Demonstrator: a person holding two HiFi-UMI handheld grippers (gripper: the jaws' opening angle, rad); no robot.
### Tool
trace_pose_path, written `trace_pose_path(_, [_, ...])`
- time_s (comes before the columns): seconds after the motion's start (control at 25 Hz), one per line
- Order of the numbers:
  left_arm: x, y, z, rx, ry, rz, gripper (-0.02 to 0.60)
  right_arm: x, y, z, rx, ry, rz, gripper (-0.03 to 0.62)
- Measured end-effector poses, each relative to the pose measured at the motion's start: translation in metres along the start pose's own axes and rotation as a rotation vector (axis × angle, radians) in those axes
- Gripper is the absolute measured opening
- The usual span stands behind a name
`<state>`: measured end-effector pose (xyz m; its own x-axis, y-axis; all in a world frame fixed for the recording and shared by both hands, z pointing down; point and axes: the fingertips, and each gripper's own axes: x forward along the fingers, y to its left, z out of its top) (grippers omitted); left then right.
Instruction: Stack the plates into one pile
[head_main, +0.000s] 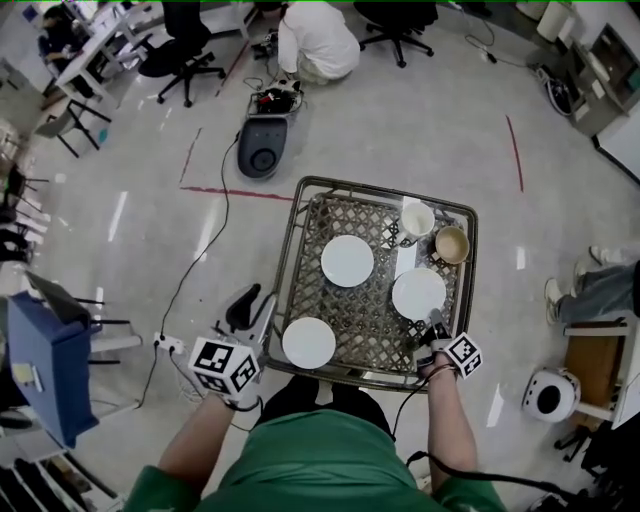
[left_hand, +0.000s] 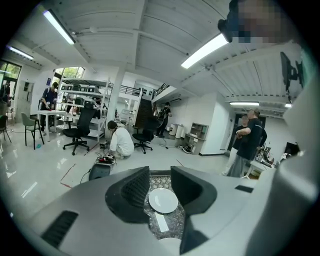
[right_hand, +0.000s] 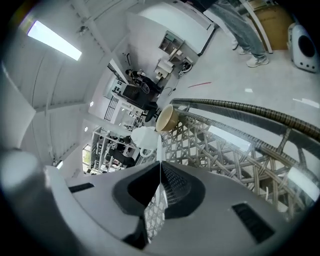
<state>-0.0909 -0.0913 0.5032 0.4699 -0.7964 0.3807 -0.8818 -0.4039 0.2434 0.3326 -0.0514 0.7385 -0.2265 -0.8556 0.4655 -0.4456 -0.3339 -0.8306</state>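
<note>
Three white plates lie apart on a wicker table (head_main: 300, 215): one in the middle (head_main: 347, 260), one at the right (head_main: 418, 293), one at the near left (head_main: 308, 342). My right gripper (head_main: 434, 323) is at the right plate's near edge. In the right gripper view the gripper (right_hand: 160, 172) is shut on that plate's rim (right_hand: 159, 150), which shows edge-on as a thin white line between the jaws. My left gripper (head_main: 262, 300) hangs open just left of the near-left plate, holding nothing. In the left gripper view, the middle plate (left_hand: 163, 200) shows between its open jaws (left_hand: 159, 182).
A white mug (head_main: 417, 217) and a tan bowl (head_main: 452, 244) stand at the table's far right corner. On the floor beyond lie a dark device (head_main: 263, 146) and cables, with a crouching person (head_main: 316, 40). Someone's legs (head_main: 600, 290) are at the right, a blue box (head_main: 45, 365) at the left.
</note>
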Motion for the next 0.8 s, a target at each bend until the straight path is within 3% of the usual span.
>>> trace_pose_path(0.36, [-0.026,0.035,0.0,-0.022,-0.004,0.054,0.146,0.032,0.042,-0.036,0.008,0.059,0.039,0.028])
trace_pose_path(0.52, [-0.027,0.053,0.003,-0.024,-0.008,0.066,0.146,0.062,0.073,-0.052,0.022,0.078,0.118,0.028])
trace_pose_path(0.68, [-0.026,0.061,-0.004,-0.037,0.002,0.068,0.146,0.079,0.08,-0.068,-0.006,0.118,0.097,0.028])
trace_pose_path(0.8, [-0.027,0.068,-0.008,-0.043,0.006,0.072,0.146,0.094,0.09,-0.084,-0.001,0.144,0.129,0.028])
